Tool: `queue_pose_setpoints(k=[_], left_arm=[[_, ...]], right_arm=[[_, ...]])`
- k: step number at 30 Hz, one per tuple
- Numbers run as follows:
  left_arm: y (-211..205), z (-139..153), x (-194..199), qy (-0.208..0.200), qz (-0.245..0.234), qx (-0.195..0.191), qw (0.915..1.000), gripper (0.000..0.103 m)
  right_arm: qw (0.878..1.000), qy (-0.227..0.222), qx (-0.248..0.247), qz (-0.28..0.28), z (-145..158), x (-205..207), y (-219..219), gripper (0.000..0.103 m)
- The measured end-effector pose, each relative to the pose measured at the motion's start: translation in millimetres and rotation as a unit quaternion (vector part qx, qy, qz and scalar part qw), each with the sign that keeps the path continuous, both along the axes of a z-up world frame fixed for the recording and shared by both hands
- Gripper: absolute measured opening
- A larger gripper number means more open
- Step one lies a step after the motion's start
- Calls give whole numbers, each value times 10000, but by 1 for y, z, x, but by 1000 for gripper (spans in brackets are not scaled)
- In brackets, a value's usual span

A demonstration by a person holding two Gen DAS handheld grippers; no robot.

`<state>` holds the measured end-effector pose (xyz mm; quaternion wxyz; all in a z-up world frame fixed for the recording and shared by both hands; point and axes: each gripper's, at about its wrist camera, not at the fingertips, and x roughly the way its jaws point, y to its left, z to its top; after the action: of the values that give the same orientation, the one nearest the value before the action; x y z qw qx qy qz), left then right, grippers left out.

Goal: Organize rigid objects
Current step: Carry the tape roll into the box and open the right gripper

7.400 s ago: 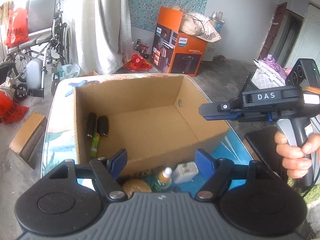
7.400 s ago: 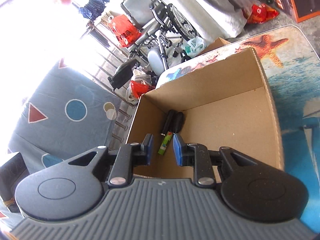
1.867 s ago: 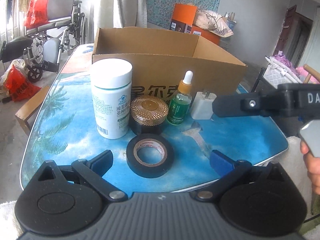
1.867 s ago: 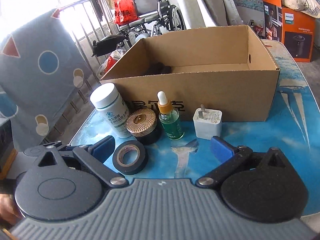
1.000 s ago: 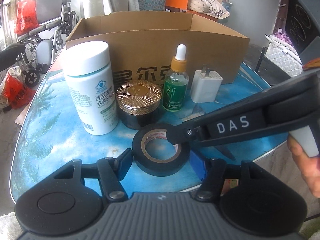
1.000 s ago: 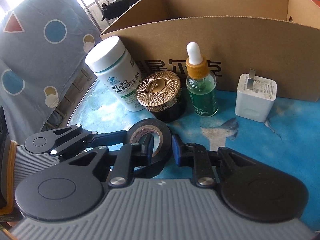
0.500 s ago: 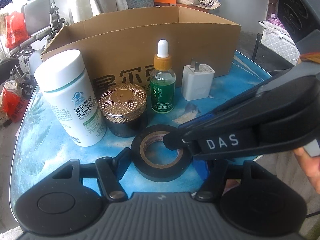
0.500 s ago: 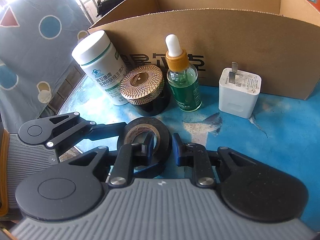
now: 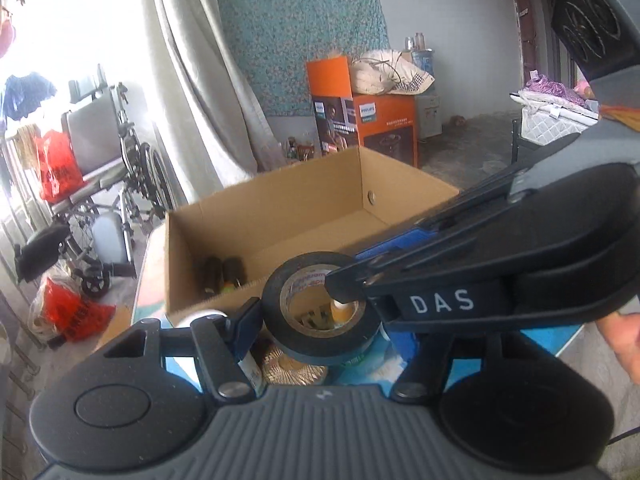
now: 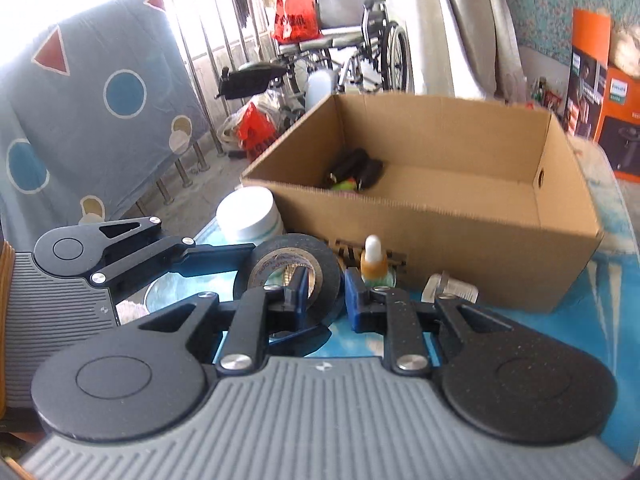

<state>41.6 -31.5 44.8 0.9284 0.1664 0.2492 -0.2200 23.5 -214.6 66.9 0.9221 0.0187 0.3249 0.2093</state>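
Sunlit clutter, a wheelchair and an orange carton, lies behind the blue printed tabletop (image 10: 612, 280). Lifted above it, the black roll of electrical tape (image 10: 296, 268) is pinched by both tools: the right gripper (image 10: 325, 294) nips its wall, one finger through the core, while the left gripper (image 9: 316, 316) clamps its outer sides. Carrying it well means moving both together, level, over the open brown cardboard box (image 10: 460, 240)'s near wall before releasing. Inside lie small dark cylinders (image 10: 354, 168) and something green.
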Motion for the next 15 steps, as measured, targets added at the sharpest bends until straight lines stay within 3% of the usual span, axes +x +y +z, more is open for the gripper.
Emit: queue_pose_setpoints(k=[3, 5, 9, 15], left_arm=[[-8, 27, 32, -197, -51, 71, 9998, 67], [-13, 38, 60, -87, -85, 50, 9999, 68], [-17, 42, 141, 882, -45, -150, 9960, 68], [-19, -3, 244, 2261, 147, -181, 9738, 67]], right_arm=[[9997, -247, -30, 89, 32, 27, -7, 20], [9997, -173, -45, 140, 47, 56, -15, 20], [9981, 572, 95, 203, 57, 136, -32, 20], [9784, 2036, 350, 67, 12, 257, -40, 20]])
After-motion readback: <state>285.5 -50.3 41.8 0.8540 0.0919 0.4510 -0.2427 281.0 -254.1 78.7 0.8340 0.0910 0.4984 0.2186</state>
